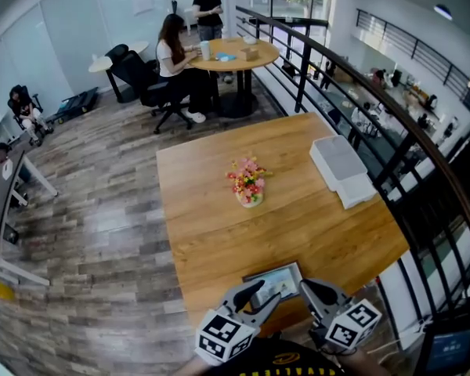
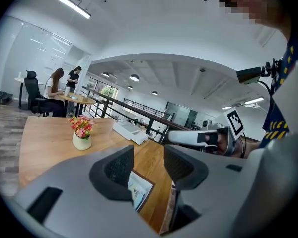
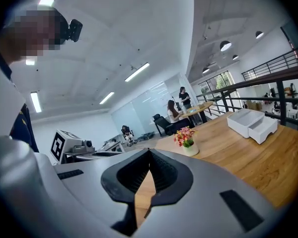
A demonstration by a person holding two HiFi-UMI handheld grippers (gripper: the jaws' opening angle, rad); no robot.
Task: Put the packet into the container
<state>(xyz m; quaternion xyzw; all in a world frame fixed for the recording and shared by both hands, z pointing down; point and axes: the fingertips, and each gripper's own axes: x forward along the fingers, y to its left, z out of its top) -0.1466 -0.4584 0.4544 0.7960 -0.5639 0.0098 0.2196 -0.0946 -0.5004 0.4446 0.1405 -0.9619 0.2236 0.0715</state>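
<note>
Here left gripper (image 2: 148,165) gapes over, seemingly, the packet (image 1: 276,279); right gripper (image 3: 148,170) closed.

No legible text; packet (image 1: 278,279) print perhaps lettering, too blurred to read.

A: What is being hidden of the packet (image 1: 278,276)?
B: Its near edge is being covered by the left gripper (image 1: 268,292) — and its print is being rendered too small to read.
A: And the container (image 1: 341,167)?
B: Its inside is being kept from view — whether it is lidded cannot be told.
</note>
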